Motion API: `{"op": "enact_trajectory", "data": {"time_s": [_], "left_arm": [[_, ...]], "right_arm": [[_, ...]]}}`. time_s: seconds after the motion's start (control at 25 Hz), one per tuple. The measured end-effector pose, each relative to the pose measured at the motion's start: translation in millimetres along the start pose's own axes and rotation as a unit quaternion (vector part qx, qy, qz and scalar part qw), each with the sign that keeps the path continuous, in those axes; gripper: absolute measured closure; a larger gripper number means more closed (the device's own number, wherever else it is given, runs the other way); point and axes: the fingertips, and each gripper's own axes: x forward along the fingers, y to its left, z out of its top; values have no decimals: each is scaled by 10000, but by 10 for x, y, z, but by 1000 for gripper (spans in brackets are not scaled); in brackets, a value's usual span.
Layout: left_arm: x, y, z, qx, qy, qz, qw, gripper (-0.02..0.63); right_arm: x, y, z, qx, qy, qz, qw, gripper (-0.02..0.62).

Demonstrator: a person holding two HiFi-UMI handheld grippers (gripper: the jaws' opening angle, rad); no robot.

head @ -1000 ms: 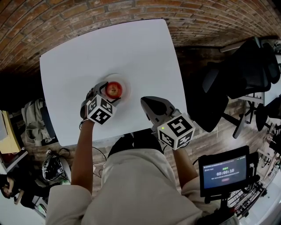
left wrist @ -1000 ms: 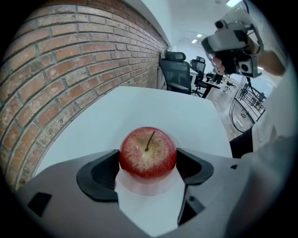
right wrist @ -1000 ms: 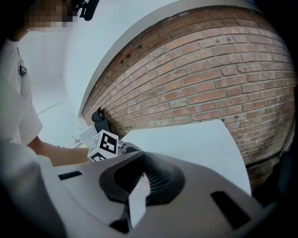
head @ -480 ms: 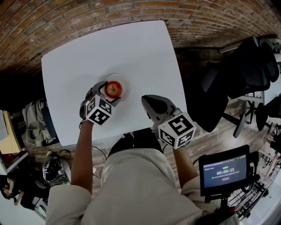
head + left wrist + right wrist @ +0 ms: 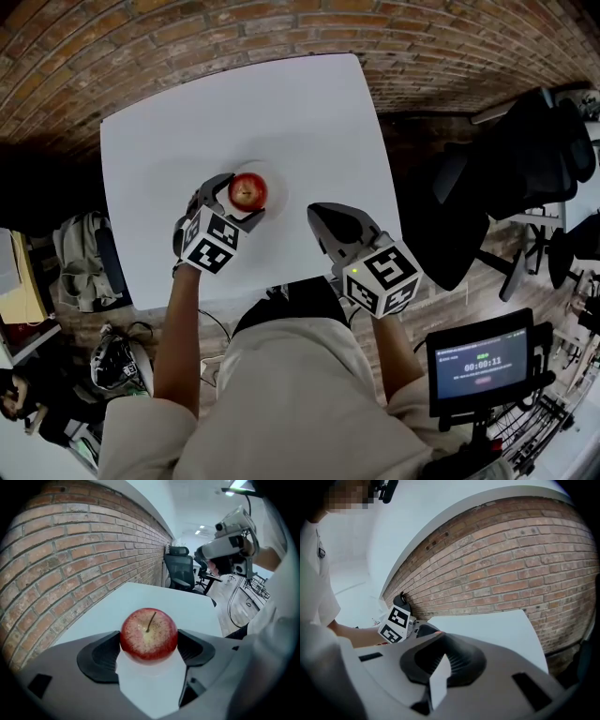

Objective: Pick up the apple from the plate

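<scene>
A red apple with a yellowish top sits between the jaws of my left gripper, which is shut on it. In the left gripper view both dark pads press the sides of the apple, stem up. The white plate is a faint round outline right of the apple on the white table. I cannot tell whether the apple still touches it. My right gripper hovers shut and empty over the table's near right part. Its pads nearly meet.
A brick wall runs behind the table's far edge. A black office chair stands to the right, and a screen on a stand is at the lower right. Bags lie on the floor to the left.
The left gripper stays shut on the apple and has shifted it slightly toward the far side relative to the table. The right gripper has hardly moved.
</scene>
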Motion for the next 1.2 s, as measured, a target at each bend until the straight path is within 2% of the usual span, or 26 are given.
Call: {"op": "enact_trajectory", "data": {"time_s": [0.44,1.2], "left_arm": [[-350,48,134,58,-225,335,9992,221],[-1078,1,325,-193,-816,864,9927,221]], "right_arm": [[0,185,267,-242,-187,83,9995,595],[-153,534,614,-645,-477,233,9965,595]]}}
